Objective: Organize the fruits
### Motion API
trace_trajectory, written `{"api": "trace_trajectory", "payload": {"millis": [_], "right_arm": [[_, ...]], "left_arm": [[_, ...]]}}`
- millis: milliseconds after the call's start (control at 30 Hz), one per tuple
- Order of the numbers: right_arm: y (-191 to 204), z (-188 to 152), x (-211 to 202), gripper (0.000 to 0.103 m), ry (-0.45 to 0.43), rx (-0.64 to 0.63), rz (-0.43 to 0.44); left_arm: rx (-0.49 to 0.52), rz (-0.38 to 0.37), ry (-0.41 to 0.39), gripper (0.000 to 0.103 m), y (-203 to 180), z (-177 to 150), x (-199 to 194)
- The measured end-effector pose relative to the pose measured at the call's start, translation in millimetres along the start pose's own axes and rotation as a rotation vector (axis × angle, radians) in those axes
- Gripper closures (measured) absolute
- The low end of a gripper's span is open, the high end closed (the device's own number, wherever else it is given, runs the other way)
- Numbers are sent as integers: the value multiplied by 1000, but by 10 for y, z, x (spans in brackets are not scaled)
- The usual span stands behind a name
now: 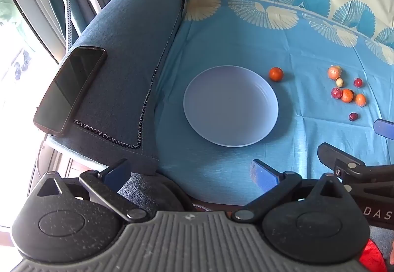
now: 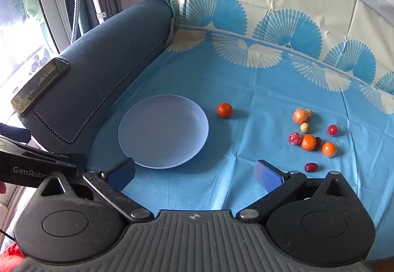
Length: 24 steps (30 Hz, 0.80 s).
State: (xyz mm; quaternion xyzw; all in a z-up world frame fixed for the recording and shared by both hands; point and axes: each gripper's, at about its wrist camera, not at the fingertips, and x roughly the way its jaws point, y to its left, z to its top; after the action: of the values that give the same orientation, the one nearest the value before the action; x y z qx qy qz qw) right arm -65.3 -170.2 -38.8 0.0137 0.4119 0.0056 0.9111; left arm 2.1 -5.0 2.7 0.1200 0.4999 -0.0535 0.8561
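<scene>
A blue cloth (image 2: 246, 89) with a pale fan pattern covers the seat and back of a sofa, and the plate serves as the landmark on it. The sofa's dark blue armrest (image 2: 103, 70) rises just left of the plate, with a black phone (image 1: 70, 89) lying flat on top of it. The pale plate (image 2: 163, 131) sits on the cloth with nothing on it. Both grippers hover near the plate's front edge: the left gripper (image 1: 190, 173) and the right gripper (image 2: 195, 172) each have their blue-padded fingers spread wide apart, holding nothing. One orange fruit (image 2: 224, 110) lies alone just right of the plate. Further right, well apart from the plate, is a loose cluster of small fruits (image 2: 312, 134), orange, red and pale ones, some touching. A dark red one (image 2: 310, 167) lies at the cluster's near edge.
</scene>
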Motion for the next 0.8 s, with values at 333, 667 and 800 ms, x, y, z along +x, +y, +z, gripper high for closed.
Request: {"api": "trace_trajectory", "payload": {"millis": [333,667,800], "right_arm": [[-2,-19,-2,1,13,3,0],[-16,-8,-8,1,0,0,2],[-12,1,-12,1,1,-1,1]], "left_arm": [[-3,4,0,0,-3,1,2],[-4,9,-1,0,5,-10,-3],[-1,10,-1,0,8,-11,-5]]}}
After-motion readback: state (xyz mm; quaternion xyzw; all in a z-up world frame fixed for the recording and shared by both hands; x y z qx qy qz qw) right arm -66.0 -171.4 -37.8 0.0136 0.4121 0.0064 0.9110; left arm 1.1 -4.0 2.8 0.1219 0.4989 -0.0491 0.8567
